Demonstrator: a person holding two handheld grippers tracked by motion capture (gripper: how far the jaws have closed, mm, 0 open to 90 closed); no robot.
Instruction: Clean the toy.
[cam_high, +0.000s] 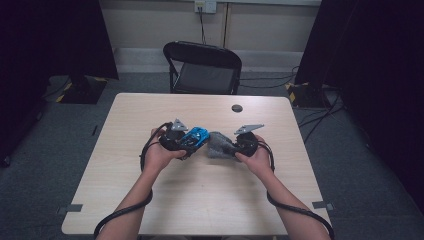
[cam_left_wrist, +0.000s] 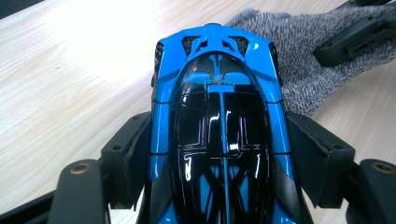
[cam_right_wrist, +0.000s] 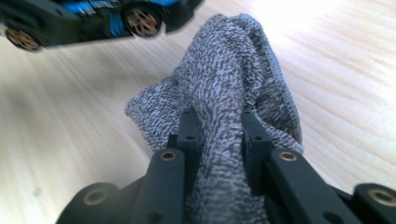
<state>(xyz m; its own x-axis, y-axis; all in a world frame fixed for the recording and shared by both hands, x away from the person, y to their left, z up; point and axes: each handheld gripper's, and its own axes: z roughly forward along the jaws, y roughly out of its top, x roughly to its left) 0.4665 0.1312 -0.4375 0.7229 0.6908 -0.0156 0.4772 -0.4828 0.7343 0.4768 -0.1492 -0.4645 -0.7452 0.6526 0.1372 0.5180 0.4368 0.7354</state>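
The car sits between the left gripper jaws, which squeeze its two sides, its long way running straight out along the jaws, far end toward the cloth. The right gripper jaws pinch a bunched fold of cloth, just past the car's far end. To wipe well, I think the car should stay steady while the cloth rubs softly along its shiny top, above the table.

You have a glossy blue-and-black plastic toy car with a mirror-smooth roof, beside a rough, looped grey terry cloth. Both tools' black jaws look matt plastic. The pale wood-grain worktop looks smooth, faintly sheened.
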